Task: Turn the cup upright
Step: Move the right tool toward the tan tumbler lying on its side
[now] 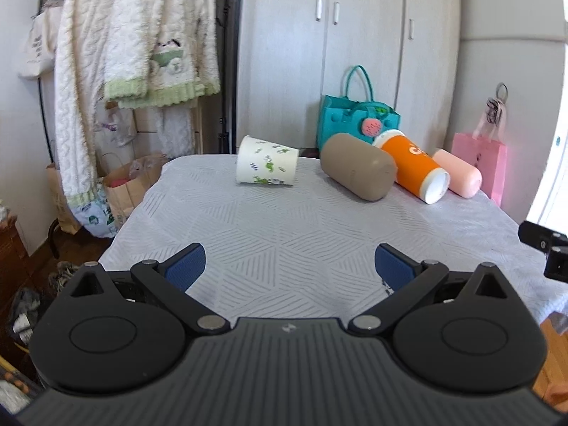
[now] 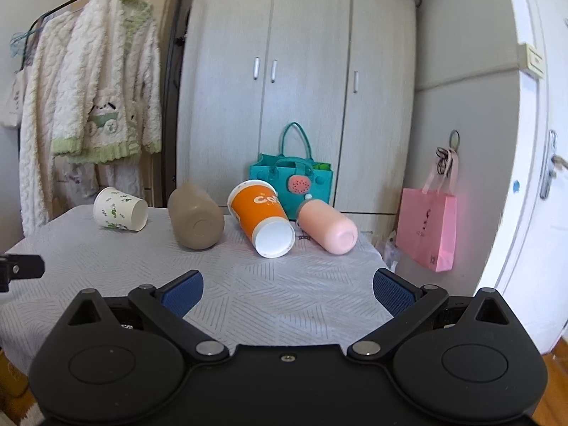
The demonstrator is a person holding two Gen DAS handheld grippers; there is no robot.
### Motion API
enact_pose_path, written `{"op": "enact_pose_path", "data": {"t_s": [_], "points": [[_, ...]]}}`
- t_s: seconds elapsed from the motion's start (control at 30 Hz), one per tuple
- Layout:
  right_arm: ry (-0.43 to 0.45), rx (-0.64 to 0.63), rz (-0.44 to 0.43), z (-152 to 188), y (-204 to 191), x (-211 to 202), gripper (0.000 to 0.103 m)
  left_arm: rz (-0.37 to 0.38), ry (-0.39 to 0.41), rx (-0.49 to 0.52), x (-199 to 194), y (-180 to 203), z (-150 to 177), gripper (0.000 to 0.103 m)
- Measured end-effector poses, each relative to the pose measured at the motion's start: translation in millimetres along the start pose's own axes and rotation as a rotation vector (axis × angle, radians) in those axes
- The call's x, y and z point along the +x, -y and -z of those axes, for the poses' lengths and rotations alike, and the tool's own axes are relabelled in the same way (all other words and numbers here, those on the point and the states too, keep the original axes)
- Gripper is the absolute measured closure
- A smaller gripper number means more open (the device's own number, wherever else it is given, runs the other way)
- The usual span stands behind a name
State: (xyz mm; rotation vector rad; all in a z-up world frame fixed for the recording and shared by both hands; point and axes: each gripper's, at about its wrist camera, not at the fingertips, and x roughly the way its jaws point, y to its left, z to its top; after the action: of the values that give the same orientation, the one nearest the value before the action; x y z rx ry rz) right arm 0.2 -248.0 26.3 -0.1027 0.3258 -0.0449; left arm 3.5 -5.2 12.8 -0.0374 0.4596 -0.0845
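Several cups lie on their sides along the far part of a table with a grey-white patterned cloth [image 1: 284, 234]. From left: a white paper cup with green print [image 1: 266, 165] [image 2: 120, 209], a taupe cup [image 1: 356, 167] [image 2: 195, 220], an orange cup with a white base [image 1: 411, 167] [image 2: 261, 218], and a pink cup [image 1: 458, 173] [image 2: 328, 227]. My left gripper [image 1: 289, 266] is open and empty over the near part of the table. My right gripper [image 2: 287, 293] is open and empty, well short of the orange cup.
A teal felt bag [image 1: 358, 120] [image 2: 294, 181] stands behind the cups against a grey wardrobe [image 2: 301, 71]. A pink gift bag [image 1: 481, 167] [image 2: 426, 230] hangs at the right. Fluffy robes [image 1: 124, 53] hang on a rack at the left, with paper bags [image 1: 127, 184] below.
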Motion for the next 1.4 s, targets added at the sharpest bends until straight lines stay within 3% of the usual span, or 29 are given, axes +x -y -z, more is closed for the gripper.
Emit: {"op": "enact_pose_path", "data": {"t_s": [0.27, 0.53, 0.87, 1.13, 1.4], "points": [[-0.019, -0.019, -0.074, -20.7, 14.6, 3.1, 0.0, 0.024, -0.04, 0.065, 9.7, 9.4, -25.8, 0.0], [-0.108, -0.035, -0.296, -49.1, 20.2, 29.2, 0.0, 0.041, -0.051, 0.101, 26.7, 6.6, -62.9, 0.0], [-0.135, -0.146, -0.432, -90.7, 6.2, 61.5, 0.0, 0.087, -0.088, 0.078, 60.4, -0.9, -97.3, 0.0], [-0.2, -0.235, -0.524, -102.2, -14.0, 113.3, 0.0, 0.161, -0.188, -0.035, 112.4, -10.2, -102.2, 0.0], [-0.292, -0.254, -0.594, -102.1, -38.8, 173.9, 0.0, 0.183, -0.243, -0.111, 155.3, -15.2, -99.2, 0.0]]}}
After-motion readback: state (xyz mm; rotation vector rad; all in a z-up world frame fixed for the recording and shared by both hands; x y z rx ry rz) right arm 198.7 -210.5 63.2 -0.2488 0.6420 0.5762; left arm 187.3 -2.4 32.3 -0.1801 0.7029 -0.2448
